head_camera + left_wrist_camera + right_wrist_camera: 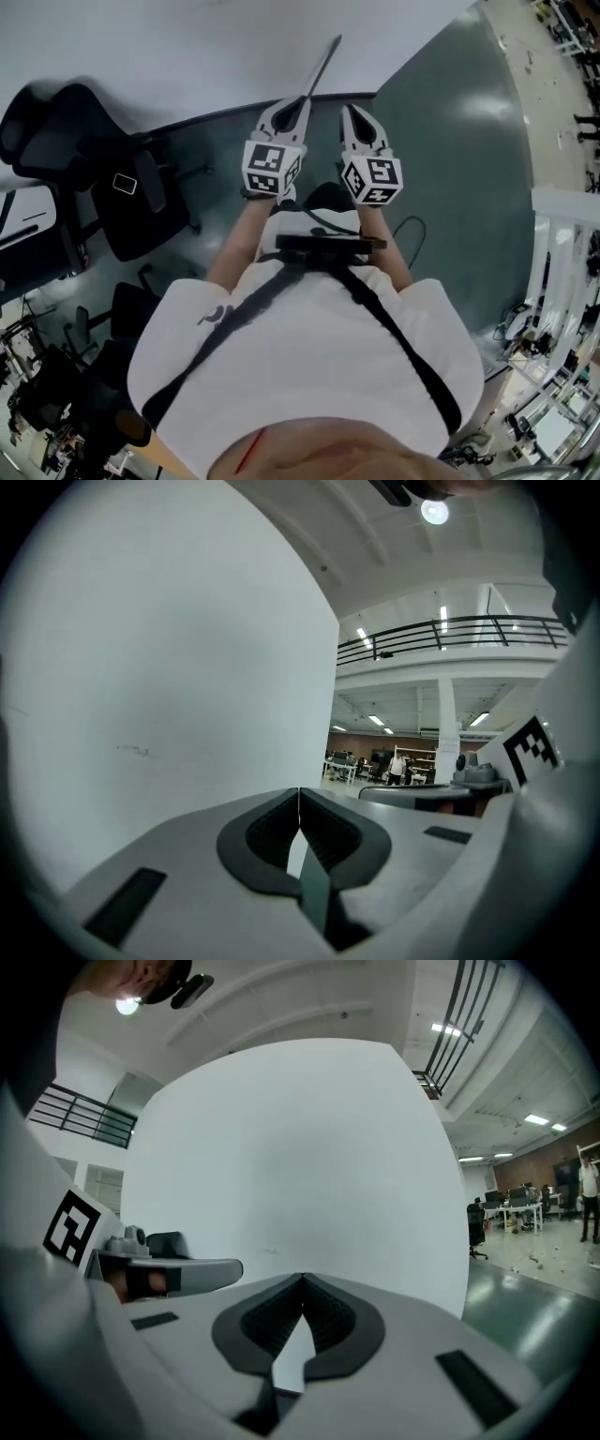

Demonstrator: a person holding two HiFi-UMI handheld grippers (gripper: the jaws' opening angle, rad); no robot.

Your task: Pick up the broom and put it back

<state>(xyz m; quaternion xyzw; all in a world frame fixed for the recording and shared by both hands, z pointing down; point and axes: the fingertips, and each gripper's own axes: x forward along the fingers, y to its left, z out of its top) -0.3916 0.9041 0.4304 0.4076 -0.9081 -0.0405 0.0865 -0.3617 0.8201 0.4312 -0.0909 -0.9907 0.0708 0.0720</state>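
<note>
While the person holds both grippers out in front of the chest, the left gripper (299, 103) (299, 795) is clamped on the broom handle (324, 66) (316, 897), a thin dark rod that points from the jaw tips toward one o'clock against the white wall (187, 47). Just beside it, at three o'clock, the right gripper (350, 112) (302, 1280) is fully closed and empty. A black office chair (112, 178) stands at nine o'clock.

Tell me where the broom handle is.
In the head view, the broom handle juts from the left claw toward the white wall, beside the right claw.
</note>
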